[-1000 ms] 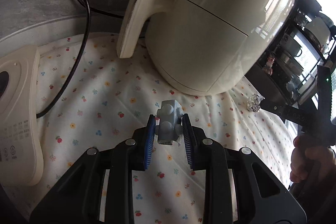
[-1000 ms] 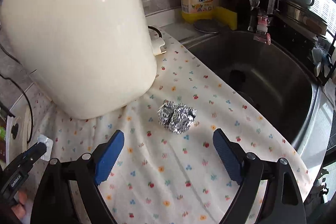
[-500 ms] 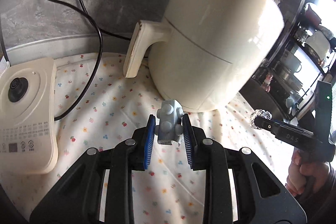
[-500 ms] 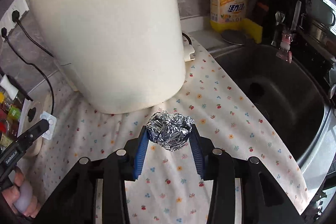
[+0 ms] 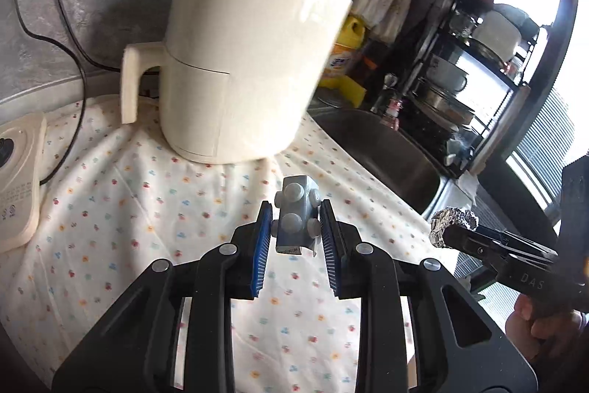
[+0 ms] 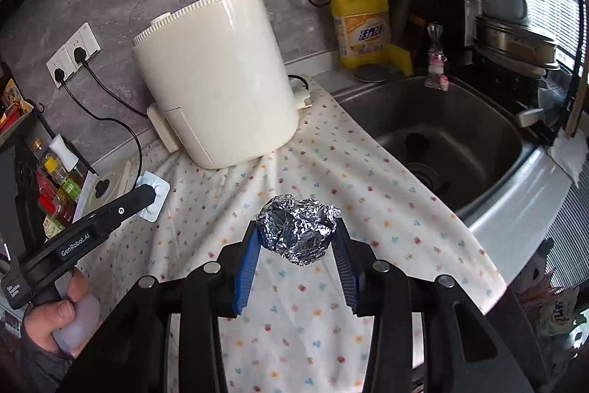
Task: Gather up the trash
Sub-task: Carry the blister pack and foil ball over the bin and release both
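My left gripper is shut on a grey blister pack with round bumps and holds it above the flowered cloth. My right gripper is shut on a crumpled ball of aluminium foil, also held above the cloth. The foil ball also shows in the left wrist view at the tip of the right gripper, to the right. The left gripper with its blister pack shows in the right wrist view at the left.
A cream air fryer stands at the back of the cloth. A steel sink lies to the right, with a yellow detergent bottle behind it and a dish rack beyond. A cream scale and black cords sit at the left.
Both grippers have risen and drawn back from the air fryer, each keeping its load. One second ago the right gripper was open over the foil ball; it then shut on it.
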Demonstrator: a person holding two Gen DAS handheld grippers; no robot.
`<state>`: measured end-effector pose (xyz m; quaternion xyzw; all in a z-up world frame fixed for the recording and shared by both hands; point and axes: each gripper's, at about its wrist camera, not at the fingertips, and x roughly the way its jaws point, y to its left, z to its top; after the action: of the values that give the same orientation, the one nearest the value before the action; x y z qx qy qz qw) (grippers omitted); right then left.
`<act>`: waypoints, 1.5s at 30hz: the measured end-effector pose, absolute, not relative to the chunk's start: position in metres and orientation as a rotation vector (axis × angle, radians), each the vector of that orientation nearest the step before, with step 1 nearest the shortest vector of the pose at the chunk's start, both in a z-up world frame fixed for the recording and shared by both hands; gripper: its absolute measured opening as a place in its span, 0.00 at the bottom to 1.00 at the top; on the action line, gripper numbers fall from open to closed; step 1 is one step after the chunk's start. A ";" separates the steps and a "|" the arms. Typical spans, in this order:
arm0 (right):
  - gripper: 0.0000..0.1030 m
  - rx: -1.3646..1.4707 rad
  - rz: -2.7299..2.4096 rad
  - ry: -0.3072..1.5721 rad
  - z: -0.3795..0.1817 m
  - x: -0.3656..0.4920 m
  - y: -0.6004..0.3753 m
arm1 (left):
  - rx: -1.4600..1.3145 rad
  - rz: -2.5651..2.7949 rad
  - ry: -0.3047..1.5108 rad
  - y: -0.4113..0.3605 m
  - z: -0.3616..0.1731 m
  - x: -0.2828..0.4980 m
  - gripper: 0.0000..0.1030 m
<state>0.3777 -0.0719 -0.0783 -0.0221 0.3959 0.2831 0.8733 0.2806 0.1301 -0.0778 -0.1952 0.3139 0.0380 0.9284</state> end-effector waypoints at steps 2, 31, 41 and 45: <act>0.38 -0.035 0.571 0.829 -0.076 0.368 -0.102 | -0.391 0.047 0.652 0.103 -0.079 0.280 0.26; 0.72 0.076 0.338 1.058 -0.175 0.251 -0.438 | -0.215 -0.211 0.932 -0.198 -0.140 0.235 0.26; 0.73 0.071 0.307 1.051 -0.168 0.221 -0.516 | -0.209 -0.274 0.965 -0.280 -0.166 0.228 0.26; 0.74 0.076 0.313 1.032 -0.162 0.210 -0.536 | -0.203 -0.283 0.980 -0.302 -0.174 0.221 0.26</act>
<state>0.2105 -0.5363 -0.1623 0.0363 0.4911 0.1488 0.8575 0.2211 -0.3020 -0.1739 -0.0968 0.4682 -0.1351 0.8679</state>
